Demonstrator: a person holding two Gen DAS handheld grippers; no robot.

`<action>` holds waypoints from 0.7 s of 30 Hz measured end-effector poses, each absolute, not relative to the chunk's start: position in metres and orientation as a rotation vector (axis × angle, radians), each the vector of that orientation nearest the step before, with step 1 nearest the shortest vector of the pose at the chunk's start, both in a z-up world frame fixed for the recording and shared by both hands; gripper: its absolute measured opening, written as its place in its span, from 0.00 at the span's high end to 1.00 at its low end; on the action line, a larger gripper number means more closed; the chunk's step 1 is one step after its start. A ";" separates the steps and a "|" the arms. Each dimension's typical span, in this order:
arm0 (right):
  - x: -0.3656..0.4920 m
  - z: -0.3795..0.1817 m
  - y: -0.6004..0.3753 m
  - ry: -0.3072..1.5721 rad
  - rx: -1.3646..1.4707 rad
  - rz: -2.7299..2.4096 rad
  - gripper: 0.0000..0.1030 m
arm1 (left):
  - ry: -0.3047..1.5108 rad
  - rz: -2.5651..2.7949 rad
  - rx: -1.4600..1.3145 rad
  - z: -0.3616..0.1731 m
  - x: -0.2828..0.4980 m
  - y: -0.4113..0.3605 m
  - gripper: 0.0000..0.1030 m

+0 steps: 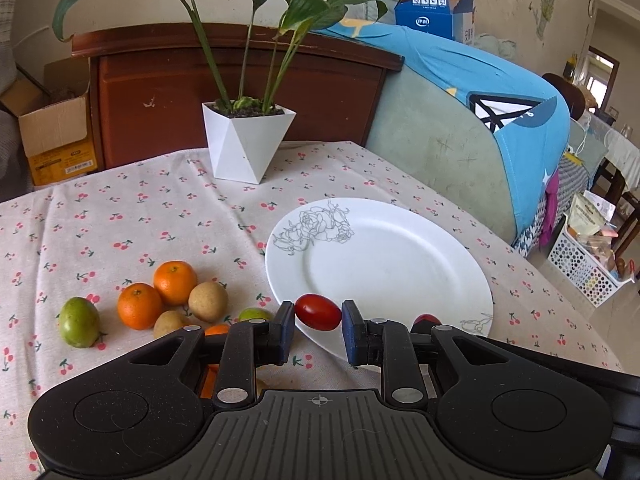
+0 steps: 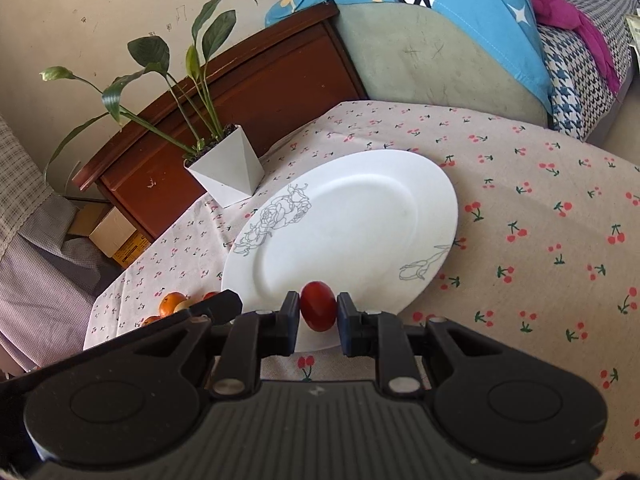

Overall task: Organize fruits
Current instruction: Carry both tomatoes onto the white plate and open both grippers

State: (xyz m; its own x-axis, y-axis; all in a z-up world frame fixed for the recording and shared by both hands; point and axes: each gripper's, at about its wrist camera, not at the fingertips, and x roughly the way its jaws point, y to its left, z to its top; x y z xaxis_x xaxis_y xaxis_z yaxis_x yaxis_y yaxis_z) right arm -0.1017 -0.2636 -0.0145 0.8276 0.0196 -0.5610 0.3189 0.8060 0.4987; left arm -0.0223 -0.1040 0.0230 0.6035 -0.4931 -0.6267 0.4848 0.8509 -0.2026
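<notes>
You grip a tomato (image 1: pixel 318 312) in the left gripper (image 1: pixel 318 326) and another tomato (image 2: pixel 318 311) in the right gripper (image 2: pixel 318 322), both over the plate (image 1: pixel 400 248) edge; next, lower and release gently

Left tool (image 1: pixel 318 322), right tool (image 2: pixel 318 314): black plastic, ribbed base, silver pivot screws, blue-edged finger pads.
</notes>
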 end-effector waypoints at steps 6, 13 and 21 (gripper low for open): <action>-0.100 -0.014 -0.265 0.577 0.643 -0.179 0.77 | 0.737 -0.558 -0.010 0.021 -0.018 -0.108 0.75; -0.101 -0.013 -0.265 0.579 0.649 -0.172 0.77 | 0.720 -0.523 -0.004 0.030 -0.021 -0.100 0.58; -0.101 -0.007 -0.254 0.578 0.623 -0.116 0.74 | 0.723 -0.473 -0.020 0.041 -0.025 -0.078 0.54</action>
